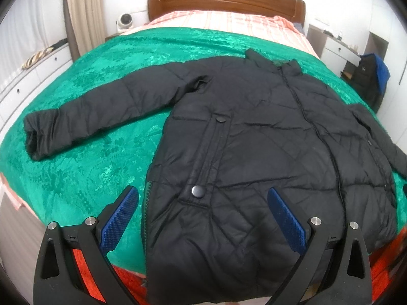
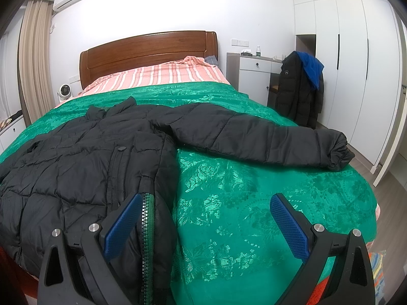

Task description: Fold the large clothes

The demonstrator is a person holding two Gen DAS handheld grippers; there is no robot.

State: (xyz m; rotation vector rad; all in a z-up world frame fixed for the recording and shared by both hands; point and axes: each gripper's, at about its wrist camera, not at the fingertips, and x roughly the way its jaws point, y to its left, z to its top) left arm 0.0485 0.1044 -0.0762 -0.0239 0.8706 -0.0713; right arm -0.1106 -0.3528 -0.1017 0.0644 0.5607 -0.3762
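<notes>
Bed (image 1: pixel 76 167): covered by a green patterned blanket, with a striped pink sheet toward the wooden headboard (image 2: pixel 150 48) — it carries the whole job.
Jacket (image 1: pixel 254 139): a black quilted puffer, lying front-up and spread flat across the blanket, collar toward the headboard, hem at the near edge of the bed and seemingly hanging a little over it.
Sleeves: the left sleeve (image 1: pixel 96 111) stretches out sideways to its cuff; the right sleeve (image 2: pixel 267 142) does the same on the other side, its cuff near the far edge of the bed.
Left gripper (image 1: pixel 203 218): jaws wide apart, holding nothing, poised above the lower hem beside a snap button (image 1: pixel 198 191).
Right gripper (image 2: pixel 208 226): jaws also spread and empty, straddling the jacket's side edge where the green-backed zipper (image 2: pixel 146 228) shows.
Stage: folding looks not yet begun; both sleeves lie unfolded.
Risk: the padding is thick and slippery, so a shallow pinch could slide off or catch only the top layer, leaving the fold lopsided — and the hem near the bed edge could drag the jacket downward if it is tugged.
</notes>
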